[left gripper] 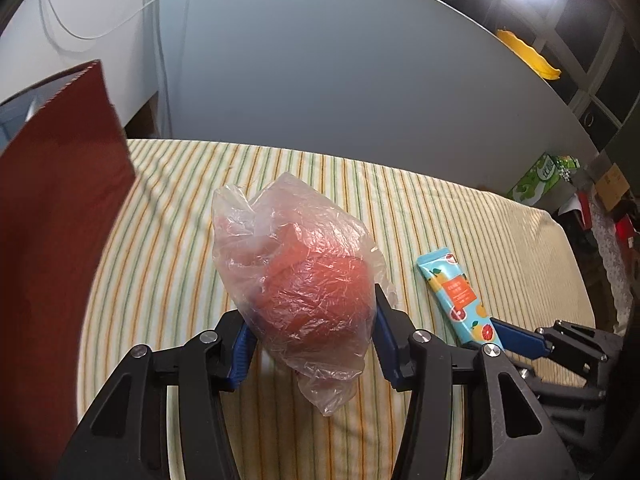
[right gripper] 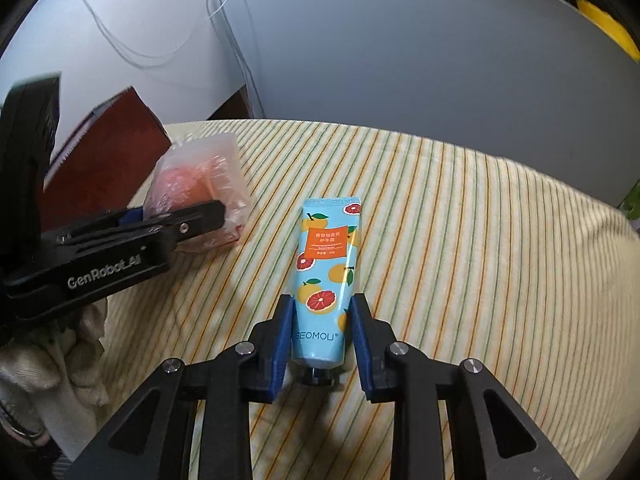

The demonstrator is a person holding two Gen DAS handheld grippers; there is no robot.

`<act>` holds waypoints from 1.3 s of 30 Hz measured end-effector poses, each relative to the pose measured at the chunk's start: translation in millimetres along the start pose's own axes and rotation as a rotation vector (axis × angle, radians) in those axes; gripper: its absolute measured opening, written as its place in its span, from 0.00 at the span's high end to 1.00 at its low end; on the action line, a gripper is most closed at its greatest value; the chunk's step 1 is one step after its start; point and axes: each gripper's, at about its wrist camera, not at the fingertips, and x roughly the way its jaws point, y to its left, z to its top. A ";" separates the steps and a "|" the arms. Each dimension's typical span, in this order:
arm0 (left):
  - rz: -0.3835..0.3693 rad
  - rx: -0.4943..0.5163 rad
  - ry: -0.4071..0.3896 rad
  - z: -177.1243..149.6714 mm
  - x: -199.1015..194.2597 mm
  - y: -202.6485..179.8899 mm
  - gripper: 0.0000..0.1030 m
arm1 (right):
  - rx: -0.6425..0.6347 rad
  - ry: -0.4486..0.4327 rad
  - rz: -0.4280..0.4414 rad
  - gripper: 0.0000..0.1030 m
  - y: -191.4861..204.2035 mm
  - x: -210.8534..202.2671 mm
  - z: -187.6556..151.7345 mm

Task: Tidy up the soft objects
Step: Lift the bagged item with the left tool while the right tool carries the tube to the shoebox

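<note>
Left hand-held gripper (left gripper: 310,344): blue fingers (left gripper: 240,354) closed against both sides of a clear plastic bag (left gripper: 296,276) with a soft red-orange item inside; the bag bulges above the pads and a loose tail of plastic hangs below them. From the right wrist view the same bag (right gripper: 200,184) sits at the tip of the left hand-held gripper (right gripper: 176,220), close over the striped cloth (right gripper: 460,260); whether its underside touches the cloth cannot be told. Right hand-held gripper (right gripper: 322,340): jaws set narrow, one blue pad (right gripper: 282,344) on each side of the lower end of a light blue hand cream tube (right gripper: 326,276) printed with oranges and grapefruit. The left pad looks to be against the tube; a thin gap shows on the right side, so firm contact cannot be confirmed. Tube lies flat on the cloth, black cap toward the camera, crimped end pointing away. In the left wrist view the tube (left gripper: 456,294) lies to the right of the bag, near but apart from it, with the right hand-held gripper (left gripper: 516,338) at its near end. A dark red paper bag (left gripper: 60,208) stands at the left edge of the cloth, just beside the plastic bag, its serrated top rim visible. A crumpled beige cloth (right gripper: 48,368) lies under the left tool's body. Cloth has yellow, green and orange stripes and covers the desk; grey panel (left gripper: 340,72) behind it.
</note>
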 end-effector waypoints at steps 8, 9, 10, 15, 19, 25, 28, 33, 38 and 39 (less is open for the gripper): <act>-0.047 -0.015 -0.022 -21.5 -26.4 9.8 0.52 | 0.114 -0.006 0.147 0.75 -23.4 -21.1 -23.5; -0.051 -0.010 -0.028 -24.2 -31.5 10.2 0.52 | 0.118 -0.013 0.154 0.75 -24.2 -25.2 -26.3; -0.052 -0.007 -0.034 -25.4 -35.8 11.4 0.52 | 0.117 -0.020 0.157 0.75 -25.7 -31.1 -29.1; -0.076 -0.001 -0.065 -36.8 -62.2 13.1 0.52 | 0.120 -0.067 0.191 0.75 -23.8 -58.6 -33.5; -0.095 0.014 -0.102 -45.0 -93.2 16.9 0.52 | 0.090 -0.111 0.207 0.75 -13.9 -83.1 -29.5; -0.090 -0.010 -0.190 -48.1 -147.0 41.7 0.52 | 0.030 -0.164 0.238 0.75 9.7 -116.3 -14.5; -0.062 -0.028 -0.231 -50.2 -174.1 65.7 0.52 | -0.011 -0.174 0.249 0.75 31.4 -118.9 1.8; 0.023 -0.069 -0.289 -58.1 -210.4 111.5 0.52 | -0.083 -0.183 0.264 0.75 73.1 -116.3 26.0; 0.149 -0.060 -0.292 -63.6 -222.0 140.8 0.52 | -0.157 -0.174 0.270 0.75 120.5 -102.3 49.5; 0.176 -0.059 -0.289 -64.8 -222.7 148.8 0.52 | -0.175 -0.173 0.266 0.75 130.2 -99.9 51.8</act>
